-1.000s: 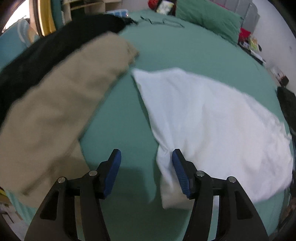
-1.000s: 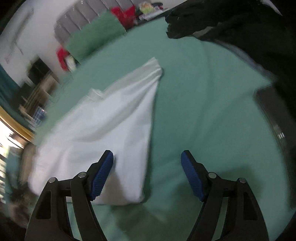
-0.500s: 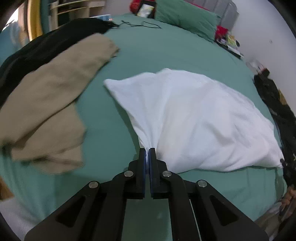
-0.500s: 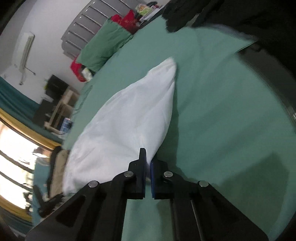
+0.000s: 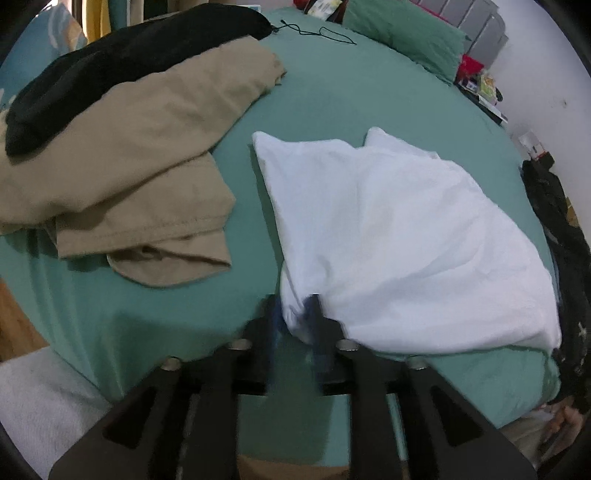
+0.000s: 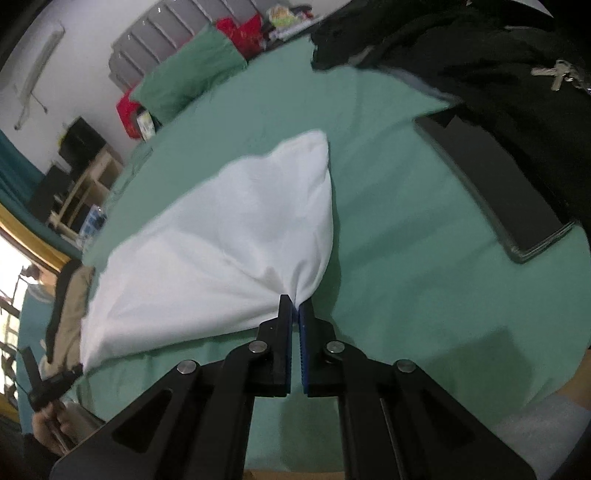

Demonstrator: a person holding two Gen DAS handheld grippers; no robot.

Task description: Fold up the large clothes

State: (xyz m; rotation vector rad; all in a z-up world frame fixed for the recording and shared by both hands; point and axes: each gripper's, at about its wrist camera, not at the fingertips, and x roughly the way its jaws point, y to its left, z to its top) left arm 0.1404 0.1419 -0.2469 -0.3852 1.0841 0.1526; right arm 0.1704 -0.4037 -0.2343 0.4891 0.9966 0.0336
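- The white garment (image 5: 399, 236) lies spread on the green bed sheet (image 5: 332, 99), near the bed's front edge, its two near corners gathered up by the grippers.
- The left gripper (image 5: 295, 325) sits at the garment's near-left corner. Its jaws have just been opening; the blue pads (image 5: 317, 332) are smeared by blur and stand a little apart, with a bunch of white cloth between them — the hold looks released rather than pinched.
- The right gripper (image 6: 294, 314) is clenched on the garment's near-right corner (image 6: 291, 284); the cloth draws into tight pleats running straight into the closed tips.
- From the right wrist view the garment (image 6: 229, 236) tapers to a point at its far end and widens toward the left gripper's side.
- A tan garment (image 5: 122, 155) lies crumpled on the sheet to the left of the white one, apart from it, with a strip of sheet showing between them.
- A black garment (image 5: 110, 70) rests partly on the tan one's far side.
- A green pillow (image 5: 406, 33) lies at the head of the bed, against a grey headboard (image 5: 465, 22).
- A thin black cord (image 5: 321, 33) trails over the sheet near the pillow.
- In the right wrist view a dark flat slab, like a tablet or phone (image 6: 491, 184), lies on the sheet to the right, beside a heap of black clothing (image 6: 480, 55) bearing a bunch of keys (image 6: 557, 74).
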